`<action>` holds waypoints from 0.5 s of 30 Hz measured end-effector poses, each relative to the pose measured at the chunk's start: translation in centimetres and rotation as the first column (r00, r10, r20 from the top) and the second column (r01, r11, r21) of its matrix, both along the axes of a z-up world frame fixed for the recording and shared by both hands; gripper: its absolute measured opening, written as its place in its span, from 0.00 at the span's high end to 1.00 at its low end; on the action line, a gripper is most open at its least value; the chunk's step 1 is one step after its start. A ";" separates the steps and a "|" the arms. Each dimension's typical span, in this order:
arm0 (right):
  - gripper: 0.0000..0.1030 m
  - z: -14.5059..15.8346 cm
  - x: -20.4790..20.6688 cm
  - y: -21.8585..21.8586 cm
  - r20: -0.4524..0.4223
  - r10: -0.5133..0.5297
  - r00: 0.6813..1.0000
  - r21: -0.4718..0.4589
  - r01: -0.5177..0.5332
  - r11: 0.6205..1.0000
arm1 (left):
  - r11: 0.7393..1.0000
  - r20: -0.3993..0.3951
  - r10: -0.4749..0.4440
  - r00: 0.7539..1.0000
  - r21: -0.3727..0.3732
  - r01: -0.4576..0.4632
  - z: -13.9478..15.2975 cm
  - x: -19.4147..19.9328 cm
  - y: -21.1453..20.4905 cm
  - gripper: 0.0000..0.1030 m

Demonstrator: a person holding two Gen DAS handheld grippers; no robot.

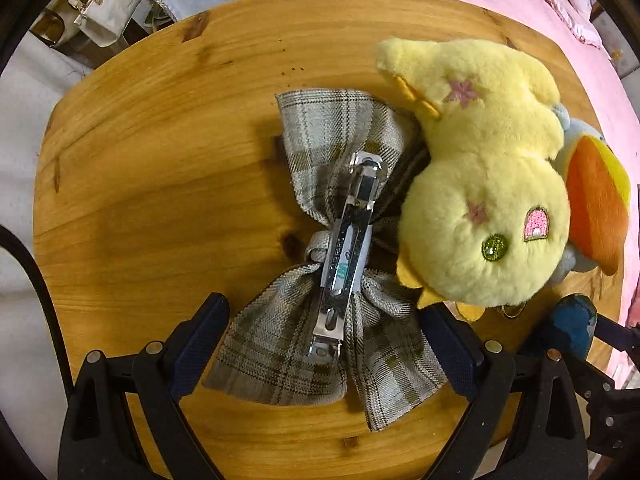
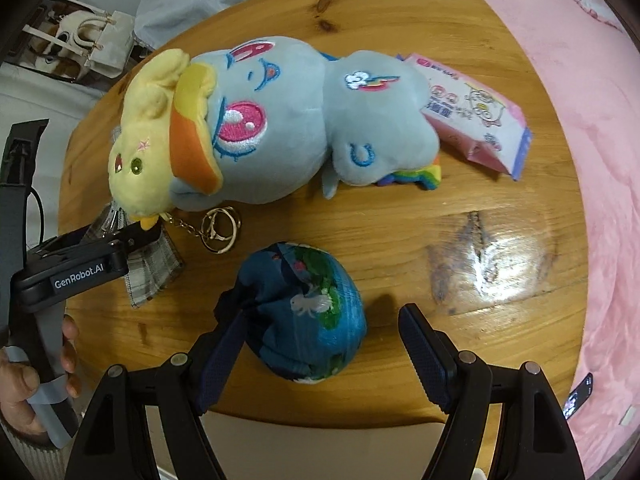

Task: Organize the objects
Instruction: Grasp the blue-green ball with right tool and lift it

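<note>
A grey plaid bow (image 1: 320,208) lies on the round wooden table (image 1: 160,200) with its metal clip (image 1: 344,264) facing up. My left gripper (image 1: 322,312) points down over it, open, with the bow's near wing between the fingers. A yellow plush (image 1: 484,184) lies against the bow's right side. In the right wrist view a blue patterned ball (image 2: 308,312) sits between the fingers of my open right gripper (image 2: 320,316). The left finger (image 2: 224,344) is at the ball's edge and the right finger (image 2: 424,352) stands apart from it.
A blue plush pony (image 2: 296,120) lies beside the yellow plush (image 2: 148,148), with a gold key ring (image 2: 220,230) in front. A pink tissue packet (image 2: 476,120) sits at the right. Pink bedding (image 2: 580,160) borders the table. A white handbag (image 1: 100,4) stands beyond the far left edge.
</note>
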State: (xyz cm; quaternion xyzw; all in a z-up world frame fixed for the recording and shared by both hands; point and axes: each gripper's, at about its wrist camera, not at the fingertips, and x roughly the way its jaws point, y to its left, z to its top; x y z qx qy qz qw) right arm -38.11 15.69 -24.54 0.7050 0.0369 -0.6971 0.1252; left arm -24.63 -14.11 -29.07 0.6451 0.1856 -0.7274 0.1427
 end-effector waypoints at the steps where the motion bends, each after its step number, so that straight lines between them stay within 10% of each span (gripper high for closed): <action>1: 0.24 0.0 0.0 0.0 0.001 -0.004 1.000 -0.005 0.004 1.000 | 1.000 -0.006 0.002 1.000 0.000 -0.002 0.1 0.2 0.1 0.08; 6: 0.32 -0.2 0.2 -0.3 0.013 -0.016 1.000 -0.033 0.016 0.999 | 1.000 -0.034 -0.021 0.999 -0.017 0.021 0.9 1.0 0.9 0.22; 11: 0.47 -0.2 0.3 0.0 0.050 -0.021 0.999 -0.093 0.026 0.995 | 0.999 -0.055 -0.045 0.997 -0.010 0.045 1.9 1.9 1.7 0.64; 15: 0.66 0.2 0.4 0.6 0.050 -0.029 0.998 -0.121 0.034 0.992 | 1.000 -0.058 0.002 0.998 0.027 0.000 2.5 3.0 1.5 0.76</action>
